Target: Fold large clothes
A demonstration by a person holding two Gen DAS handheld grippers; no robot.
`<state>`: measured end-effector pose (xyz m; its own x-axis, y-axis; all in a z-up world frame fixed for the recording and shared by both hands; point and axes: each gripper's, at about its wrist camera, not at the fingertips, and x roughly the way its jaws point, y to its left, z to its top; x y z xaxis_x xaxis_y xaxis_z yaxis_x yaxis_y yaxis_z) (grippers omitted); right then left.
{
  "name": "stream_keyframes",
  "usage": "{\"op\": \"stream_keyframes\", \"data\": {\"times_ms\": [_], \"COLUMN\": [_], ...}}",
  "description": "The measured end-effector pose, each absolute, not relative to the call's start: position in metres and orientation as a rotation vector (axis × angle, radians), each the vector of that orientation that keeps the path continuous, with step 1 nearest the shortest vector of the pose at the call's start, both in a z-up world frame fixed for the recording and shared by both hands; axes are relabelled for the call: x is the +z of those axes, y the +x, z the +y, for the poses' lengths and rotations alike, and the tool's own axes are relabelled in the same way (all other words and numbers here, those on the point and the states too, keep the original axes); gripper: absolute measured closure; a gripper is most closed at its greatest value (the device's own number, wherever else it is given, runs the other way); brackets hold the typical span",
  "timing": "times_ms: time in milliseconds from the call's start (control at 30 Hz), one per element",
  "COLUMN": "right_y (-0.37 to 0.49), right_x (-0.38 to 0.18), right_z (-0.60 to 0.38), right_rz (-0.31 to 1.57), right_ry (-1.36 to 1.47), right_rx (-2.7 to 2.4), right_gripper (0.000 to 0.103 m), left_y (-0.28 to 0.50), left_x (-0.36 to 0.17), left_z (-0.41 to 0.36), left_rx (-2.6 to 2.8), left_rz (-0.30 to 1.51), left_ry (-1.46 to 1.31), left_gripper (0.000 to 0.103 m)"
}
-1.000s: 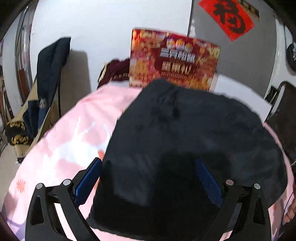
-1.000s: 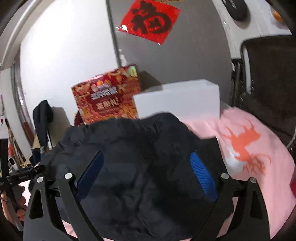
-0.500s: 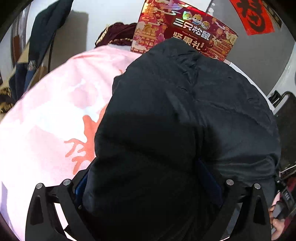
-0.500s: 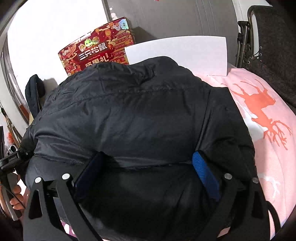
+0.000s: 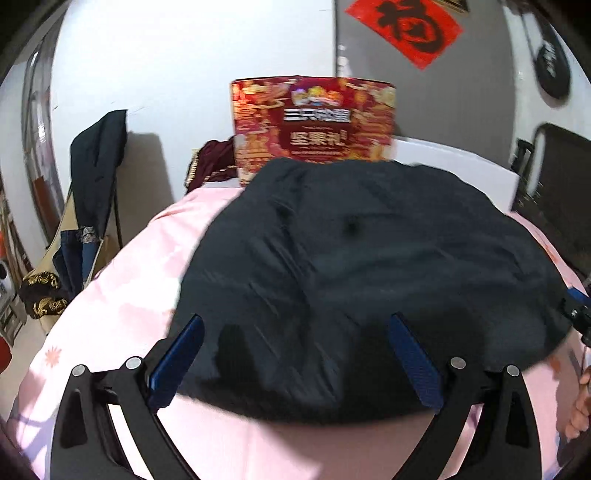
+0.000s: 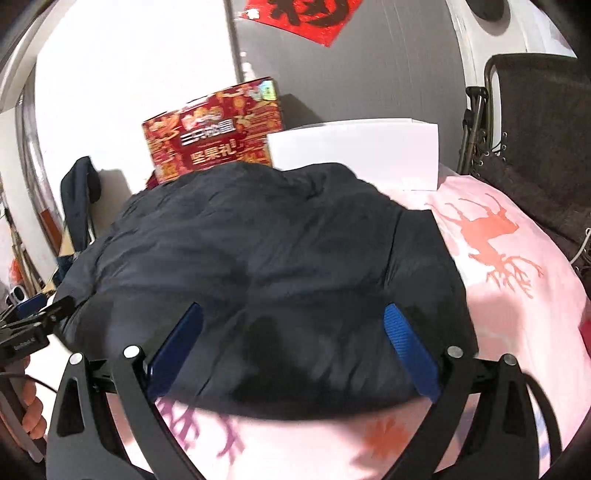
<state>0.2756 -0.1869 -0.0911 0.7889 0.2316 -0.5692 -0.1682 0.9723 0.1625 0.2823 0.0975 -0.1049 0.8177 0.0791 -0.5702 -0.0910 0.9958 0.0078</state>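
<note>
The dark jacket [image 5: 369, 266] lies folded on the pink bed [image 5: 122, 302], its long axis left to right. Both the left gripper [image 5: 295, 354] and right gripper [image 6: 291, 347] hover wide open and empty above its near edge, equally near.

This is a home, most likely a bedroom. A bed [image 6: 517, 306] is spread with a pink sheet printed with deer. A red paper charm [image 5: 406, 27] with a black character hangs on a grey door [image 6: 369, 74]. A red gift box [image 5: 314, 125] and a white box [image 6: 354, 151] stand at the bed's far edge against the wall, and clothes hang over a chair [image 5: 98, 162] at the left.
</note>
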Motion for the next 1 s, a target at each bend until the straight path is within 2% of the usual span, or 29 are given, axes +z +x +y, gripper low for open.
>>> {"op": "stream_keyframes", "data": {"times_ms": [133, 300, 467, 867, 1000], "right_y": [0.255, 0.256, 0.258, 0.202, 0.175], "right_x": [-0.099, -0.114, -0.134, -0.139, -0.135], "right_z": [-0.174, -0.166, -0.179, -0.193, -0.199], "right_rz": [0.656, 0.767, 0.910, 0.943, 0.936], "right_ry": [0.056, 0.038, 0.140, 0.200, 0.183], "right_rx": [0.251, 0.249, 0.238, 0.253, 0.246], "right_gripper": [0.007, 0.005, 0.005, 0.005, 0.005], "left_y": [0.277, 0.292, 0.283, 0.169, 0.124], "left_x": [-0.118, -0.149, -0.155, -0.118, -0.089], "left_z": [0.075, 0.070, 0.066, 0.047, 0.032], "left_rx": [0.064, 0.048, 0.086, 0.121, 0.112], "left_rz": [0.665, 0.838, 0.856, 0.572, 0.456], "left_ry": [0.035, 0.028, 0.054, 0.051, 0.100], "left_gripper": [0.003, 0.003, 0.003, 0.003, 0.003]}}
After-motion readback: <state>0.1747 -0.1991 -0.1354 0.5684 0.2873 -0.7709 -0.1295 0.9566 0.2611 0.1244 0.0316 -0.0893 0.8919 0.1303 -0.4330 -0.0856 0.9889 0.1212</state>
